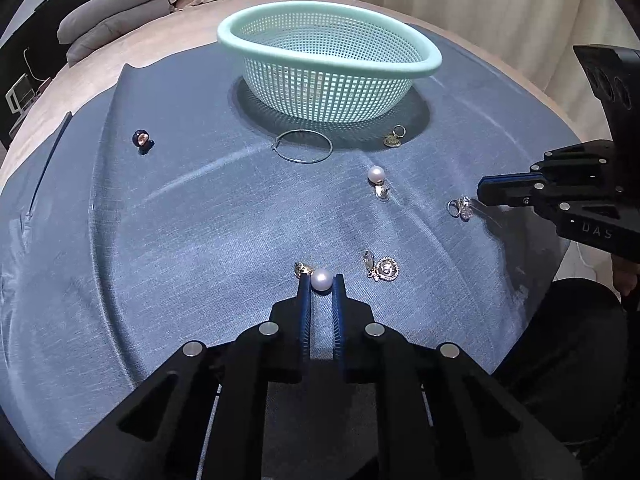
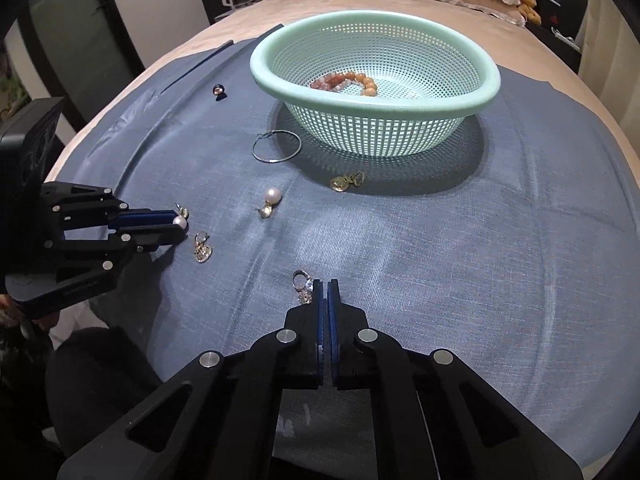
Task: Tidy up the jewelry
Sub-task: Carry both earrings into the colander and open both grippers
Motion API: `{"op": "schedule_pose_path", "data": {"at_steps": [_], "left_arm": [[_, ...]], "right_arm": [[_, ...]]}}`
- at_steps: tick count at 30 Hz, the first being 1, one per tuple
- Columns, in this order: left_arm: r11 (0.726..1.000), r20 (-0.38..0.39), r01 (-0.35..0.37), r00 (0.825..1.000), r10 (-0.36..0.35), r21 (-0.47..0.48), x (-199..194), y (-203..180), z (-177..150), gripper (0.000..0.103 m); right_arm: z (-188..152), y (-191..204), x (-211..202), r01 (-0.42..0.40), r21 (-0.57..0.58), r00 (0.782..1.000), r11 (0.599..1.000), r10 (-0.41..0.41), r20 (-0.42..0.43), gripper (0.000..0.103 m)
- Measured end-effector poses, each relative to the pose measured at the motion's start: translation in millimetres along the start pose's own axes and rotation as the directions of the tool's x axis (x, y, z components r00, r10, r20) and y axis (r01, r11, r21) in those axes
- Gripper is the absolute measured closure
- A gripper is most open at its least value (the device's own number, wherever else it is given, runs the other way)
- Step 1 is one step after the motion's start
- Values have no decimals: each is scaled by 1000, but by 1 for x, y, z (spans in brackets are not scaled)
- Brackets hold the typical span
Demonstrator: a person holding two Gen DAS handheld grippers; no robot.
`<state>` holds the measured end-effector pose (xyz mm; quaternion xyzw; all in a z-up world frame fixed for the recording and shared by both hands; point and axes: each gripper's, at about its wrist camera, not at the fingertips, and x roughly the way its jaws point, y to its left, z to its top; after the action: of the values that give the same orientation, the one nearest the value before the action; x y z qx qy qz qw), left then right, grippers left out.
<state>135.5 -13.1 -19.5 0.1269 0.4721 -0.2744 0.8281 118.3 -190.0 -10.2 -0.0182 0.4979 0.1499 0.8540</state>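
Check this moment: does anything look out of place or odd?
The right gripper looks shut beside the crystal earring, not on it, a likely missed grasp. The left gripper holds its pearl earring squarely.

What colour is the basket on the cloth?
Mint green basket, clearest in the right wrist view.

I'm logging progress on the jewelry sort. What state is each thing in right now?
Left gripper: shut on pearl earring, on the cloth.
Right gripper: shut, crystal earring beside its tip.
Basket: upright, holds a bead bracelet.
Hoop: flat on the cloth.
Second pearl earring, heart earring, gold earring, dark earring: loose on the cloth.
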Motion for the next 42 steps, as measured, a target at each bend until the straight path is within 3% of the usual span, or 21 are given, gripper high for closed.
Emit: {"op": "schedule_pose_path", "data": {"at_steps": [8, 9, 10, 11, 12, 15, 17, 19, 21, 28, 36, 42], "left_arm": [[1000, 25, -10, 1000, 11, -18, -20, 10, 1, 92], [1000, 26, -13, 1000, 14, -18, -21, 11, 1, 92], [1000, 29, -23, 999, 23, -21, -23, 11, 2, 92], [999, 30, -30, 999, 31, -24, -24, 13, 2, 92], [999, 28, -31, 999, 32, -28, -25, 14, 1, 92], [999, 28, -30, 999, 30, -32, -25, 15, 2, 92], [999, 32, -28, 999, 29, -36, -27, 16, 0, 92], [999, 34, -26, 999, 28, -40, -29, 16, -1, 92], [999, 36, -29, 999, 31, -39, -31, 17, -1, 92], [997, 49, -57, 997, 59, -44, -37, 20, 3, 92], [995, 86, -87, 992, 91, -48, -51, 29, 22, 92], [993, 126, -113, 985, 116, -34, -63, 36, 57, 92]], "right_arm": [[5, 6, -1, -10, -19, 1000, 1000, 10, -12, 94], [5, 7, 0, -14, -18, 1000, 1000, 14, -12, 84], [6, 9, 0, -7, -23, 1000, 1000, 6, -13, 65], [7, 12, 1, -1, -34, 1000, 999, 1, -6, 57], [7, 13, 0, -3, -44, 1000, 999, 3, -2, 55], [10, 17, 7, 2, -59, 1000, 998, -4, -24, 57], [12, 18, 16, 0, -61, 999, 998, -3, -54, 64], [11, 19, 27, 14, -65, 995, 998, -21, -102, 89], [11, 17, 28, 28, -60, 994, 998, -34, -105, 95], [7, 1, 10, 8, -17, 997, 1000, -9, -83, 95], [22, -37, -44, 131, 16, 991, 991, -132, 34, 95], [53, -63, -76, 189, 30, 974, 981, -191, 118, 95]]}}
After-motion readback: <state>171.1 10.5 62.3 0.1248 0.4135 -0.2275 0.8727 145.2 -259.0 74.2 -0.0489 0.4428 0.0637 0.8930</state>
